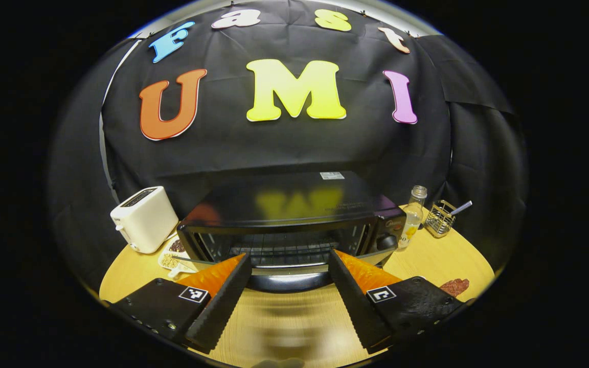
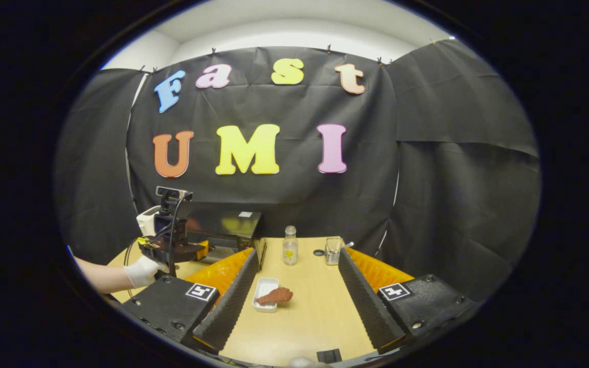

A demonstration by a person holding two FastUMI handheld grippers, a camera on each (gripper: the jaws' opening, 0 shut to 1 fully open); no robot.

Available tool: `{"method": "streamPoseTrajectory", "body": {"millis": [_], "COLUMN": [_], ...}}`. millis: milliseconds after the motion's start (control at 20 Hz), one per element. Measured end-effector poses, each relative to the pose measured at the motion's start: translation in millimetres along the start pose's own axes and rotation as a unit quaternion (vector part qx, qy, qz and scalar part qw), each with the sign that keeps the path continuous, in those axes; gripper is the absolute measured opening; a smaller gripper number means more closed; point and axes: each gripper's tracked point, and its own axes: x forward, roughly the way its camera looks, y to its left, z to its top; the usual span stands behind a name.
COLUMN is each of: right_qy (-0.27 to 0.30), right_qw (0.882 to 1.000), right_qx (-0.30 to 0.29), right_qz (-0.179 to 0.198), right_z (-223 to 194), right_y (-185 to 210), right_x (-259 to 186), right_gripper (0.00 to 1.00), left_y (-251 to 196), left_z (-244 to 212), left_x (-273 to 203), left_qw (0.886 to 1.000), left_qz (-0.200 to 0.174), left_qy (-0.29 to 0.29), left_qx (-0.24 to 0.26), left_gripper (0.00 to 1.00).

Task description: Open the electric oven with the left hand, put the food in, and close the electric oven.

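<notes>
Seemingly, food (image 2: 276, 295) lies crosswise, overhanging tray (image 2: 264, 286).

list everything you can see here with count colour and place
oven: 1, black, middle of the table, straight ahead of the left gripper
toaster: 1, white, left of the oven
spoons: 2, white, holding grains, between toaster and oven
bottle: 1, clear with yellowish content, right of the oven
rack: 1, wire, right of the bottle, a utensil sticking out
tray: 1, white, on the table ahead of the right gripper
food: 1, reddish brown, lying partly on the tray
table: 1, light wood
hand: 1, white glove, holding the left gripper
left gripper: 1, open, at the oven front
right gripper: 1, open, above the table
</notes>
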Motion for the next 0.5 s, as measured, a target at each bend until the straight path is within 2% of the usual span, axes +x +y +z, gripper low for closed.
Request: {"method": "streamPoseTrajectory", "body": {"millis": [100,250,300,450,500], "right_qy": [0.004,0.019,0.024,0.032,0.032], "right_qw": [1.000,1.000,1.000,0.999,0.999], "right_qx": [0.004,-0.001,0.002,0.008,0.008], "right_qz": [0.002,-0.001,0.001,0.005,0.005], "right_z": [-7,-25,-28,-37,-36], "right_y": [0,-4,-3,1,2], "right_x": [-2,-2,-2,-3,-4], "right_gripper": [1.00,0.96,1.00,1.00,0.97], "left_y": [-2,-3,-4,-7,-7], "left_z": [-10,-28,-37,-57,-64], "left_x": [-7,-18,-22,-31,-33], "left_qw": [1.000,1.000,1.000,1.000,0.999], "left_qz": [0.003,0.004,0.003,0.003,0.003], "left_qy": [0.005,0.010,0.019,0.029,0.034], "left_qx": [0.008,0.008,-0.002,0.007,0.009], "left_gripper": [0.96,0.96,0.96,0.96,0.96]}}
